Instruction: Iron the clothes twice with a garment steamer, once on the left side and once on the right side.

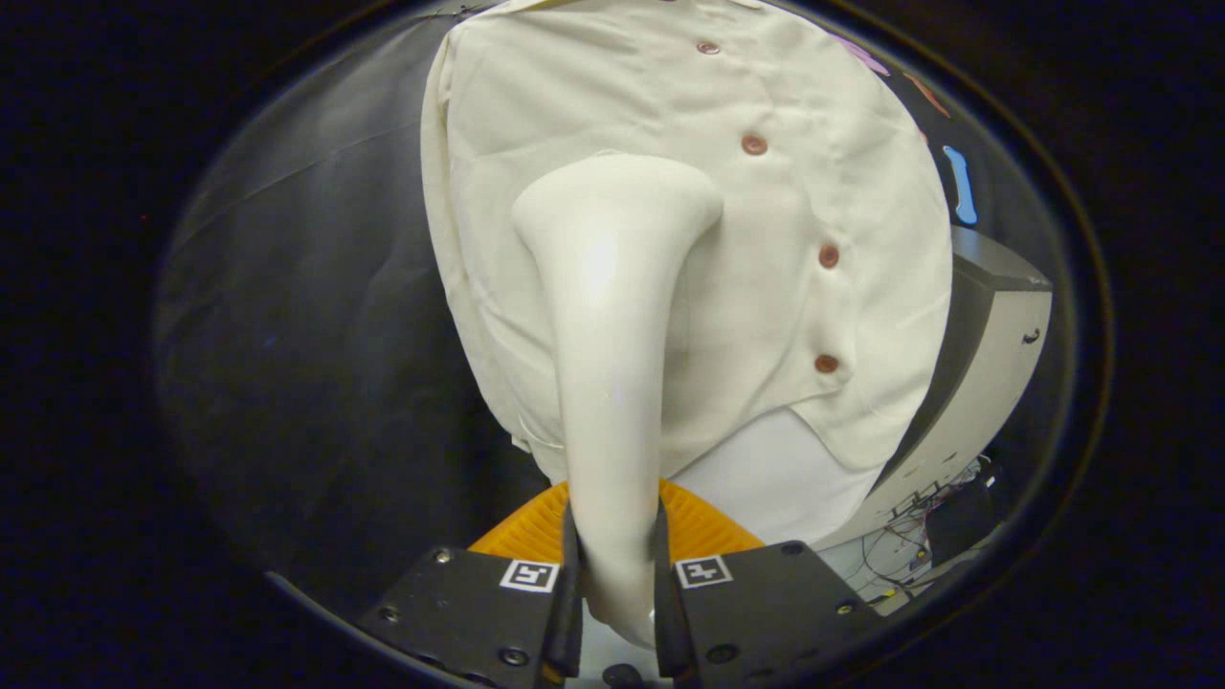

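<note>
Jaws grip one steamer (pixel 612 316) against one four-buttoned shirt (pixel 813 191).

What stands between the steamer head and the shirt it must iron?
Nothing visible does. The jaws of the gripper are shut on the steamer handle, and its wide head lies against the shirt, left of the row of buttons, with no other thing between.

Gripper (pixel 612 574): 2 flat dark plates w/ round screws at the corners, 1 square black-and-white marker tag on each near the inner edge, 2 thin finger blades, ribbed orange part just ahead.
</note>
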`<move>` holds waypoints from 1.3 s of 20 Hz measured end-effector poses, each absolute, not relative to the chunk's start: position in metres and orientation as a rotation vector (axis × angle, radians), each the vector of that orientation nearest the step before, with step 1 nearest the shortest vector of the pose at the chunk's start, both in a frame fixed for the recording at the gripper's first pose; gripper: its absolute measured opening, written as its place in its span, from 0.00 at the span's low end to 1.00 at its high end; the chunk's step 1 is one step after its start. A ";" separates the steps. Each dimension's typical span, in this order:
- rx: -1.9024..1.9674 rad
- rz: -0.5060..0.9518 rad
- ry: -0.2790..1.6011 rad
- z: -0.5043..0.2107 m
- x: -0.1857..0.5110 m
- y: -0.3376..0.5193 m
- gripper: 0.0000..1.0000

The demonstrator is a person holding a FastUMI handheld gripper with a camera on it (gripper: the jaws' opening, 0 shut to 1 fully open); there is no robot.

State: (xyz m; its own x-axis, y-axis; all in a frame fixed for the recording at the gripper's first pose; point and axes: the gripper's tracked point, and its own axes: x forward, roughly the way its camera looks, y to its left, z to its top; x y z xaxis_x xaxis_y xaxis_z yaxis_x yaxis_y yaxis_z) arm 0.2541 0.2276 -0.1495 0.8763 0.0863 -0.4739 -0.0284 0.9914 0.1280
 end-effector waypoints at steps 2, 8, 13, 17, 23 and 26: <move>0.109 0.078 0.546 -0.168 0.247 0.229 0.28; 0.132 0.133 0.594 -0.191 0.229 0.228 0.26; 0.134 0.162 0.657 -0.209 0.193 0.210 0.26; 0.170 0.164 0.609 -0.175 0.166 0.185 0.26; 0.134 0.120 0.373 -0.047 0.172 0.131 0.26; 0.137 0.097 0.263 0.009 0.182 0.114 0.25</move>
